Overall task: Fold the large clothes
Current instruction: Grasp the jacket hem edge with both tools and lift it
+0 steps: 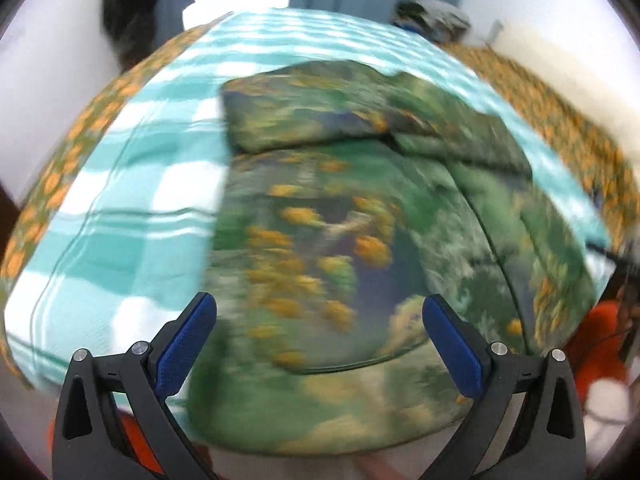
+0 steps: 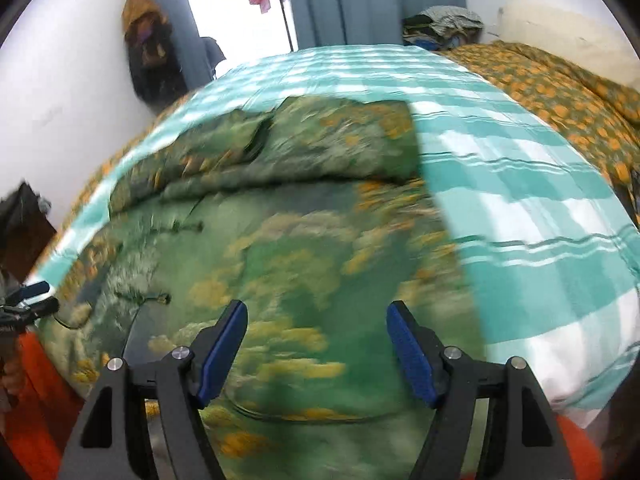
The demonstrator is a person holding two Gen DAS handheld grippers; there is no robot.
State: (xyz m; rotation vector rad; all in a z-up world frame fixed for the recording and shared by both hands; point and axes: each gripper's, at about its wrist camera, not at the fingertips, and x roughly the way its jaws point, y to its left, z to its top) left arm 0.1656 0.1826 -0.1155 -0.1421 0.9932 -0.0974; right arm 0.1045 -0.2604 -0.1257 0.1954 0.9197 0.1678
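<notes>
The green floral garment (image 1: 320, 240) lies on the bed (image 1: 132, 216), its far end already folded back, near part unfolded, while left tongs (image 1: 319, 312) and right tongs (image 2: 316, 320) hover apart, empty.

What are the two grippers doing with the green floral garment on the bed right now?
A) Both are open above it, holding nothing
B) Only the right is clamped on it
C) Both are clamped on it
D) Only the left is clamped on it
A: the left gripper and right gripper both show spread jaws with no cloth of the green floral garment pinched between them.
</notes>
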